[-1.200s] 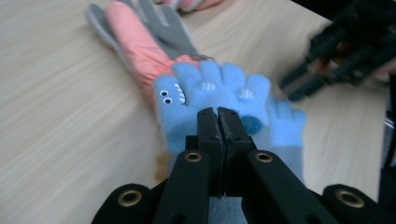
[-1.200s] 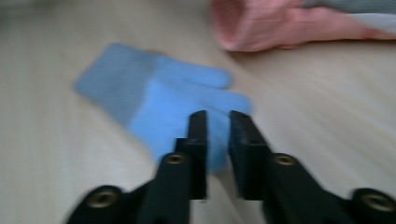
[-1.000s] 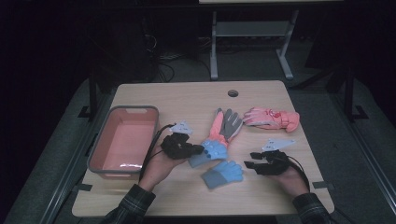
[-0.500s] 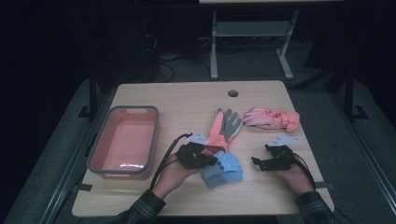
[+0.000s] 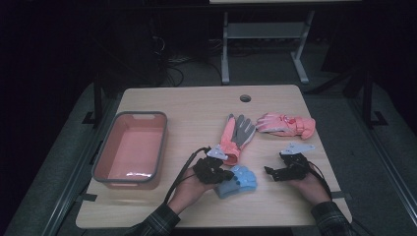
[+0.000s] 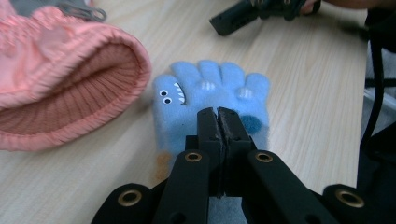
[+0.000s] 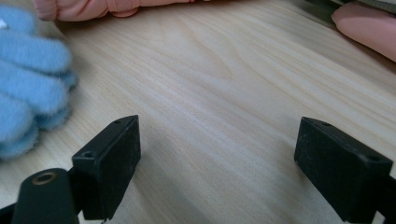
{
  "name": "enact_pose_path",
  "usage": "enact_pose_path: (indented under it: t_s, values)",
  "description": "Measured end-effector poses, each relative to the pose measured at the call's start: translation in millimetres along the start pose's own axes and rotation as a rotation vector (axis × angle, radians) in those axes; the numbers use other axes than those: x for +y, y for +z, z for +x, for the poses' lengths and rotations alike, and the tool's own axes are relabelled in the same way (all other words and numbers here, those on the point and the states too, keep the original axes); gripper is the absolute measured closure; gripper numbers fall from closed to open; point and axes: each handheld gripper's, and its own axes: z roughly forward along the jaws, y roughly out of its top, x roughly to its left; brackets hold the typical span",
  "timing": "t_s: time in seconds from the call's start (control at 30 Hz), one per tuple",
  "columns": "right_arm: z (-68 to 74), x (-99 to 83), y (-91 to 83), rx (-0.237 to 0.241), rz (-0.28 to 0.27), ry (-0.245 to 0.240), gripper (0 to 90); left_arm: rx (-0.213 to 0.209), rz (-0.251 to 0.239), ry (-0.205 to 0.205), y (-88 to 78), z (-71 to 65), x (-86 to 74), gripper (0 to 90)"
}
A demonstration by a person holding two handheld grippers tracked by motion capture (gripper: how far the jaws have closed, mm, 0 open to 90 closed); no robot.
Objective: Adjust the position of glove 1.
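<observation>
On the worktop, the left hand-held gripper pinches the blue glove near the coral glove, the right hand-held gripper, jaws just opened wide, holds nothing, and the bin awaits gloves

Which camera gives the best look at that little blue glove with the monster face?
The left gripper view: the blue glove lies close, face, teeth and all five fingers plain, with the left hand-held gripper shut on its cuff. The high view shows it small and partly covered. The right gripper view catches blurred fingertips at its left edge.
</observation>
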Motion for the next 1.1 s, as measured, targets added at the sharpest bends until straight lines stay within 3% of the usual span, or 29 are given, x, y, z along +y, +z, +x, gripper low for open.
enact_pose_path:
  t_s: [0.17, 0.23, 0.33, 0.4, 0.6, 0.77, 0.87, 1.1]
  values:
    - [0.0, 0.0, 0.0, 0.0, 0.0, 0.0, 13.9, 0.01, 0.052, 0.022, 6.0, -0.8, -3.3, 88.7]
    - [0.0, 0.0, 0.0, 0.0, 0.0, 0.0, 13.9, 0.011, 0.057, 0.013, 9.3, -1.8, -4.9, 88.5]
    - [0.1, 0.0, 0.0, 0.0, 0.0, 0.001, 13.9, 0.018, 0.086, 0.039, 10.5, -2.0, -5.6, 87.6]
    - [0.1, 0.0, 0.0, 0.0, 0.0, 0.001, 13.9, 0.024, 0.069, 0.033, 10.5, -3.8, -5.4, 85.0]
    - [0.1, 0.0, 0.0, 0.0, 0.001, 0.001, 13.9, 0.013, 0.062, 0.064, 6.6, -4.5, -0.3, 49.5]
    - [0.1, 0.0, 0.0, 0.0, 0.001, 0.001, 13.9, 0.013, 0.085, 0.081, 17.2, -4.1, 1.8, 26.4]
    - [0.2, -0.1, -0.2, -0.001, 0.001, 0.003, 13.9, 0.013, 0.105, 0.096, 24.7, -6.7, 0.7, 18.6]
    - [0.2, -0.1, -0.2, -0.001, 0.001, 0.003, 13.8, 0.054, 0.132, 0.136, 37.9, -8.0, -1.7, 15.9]
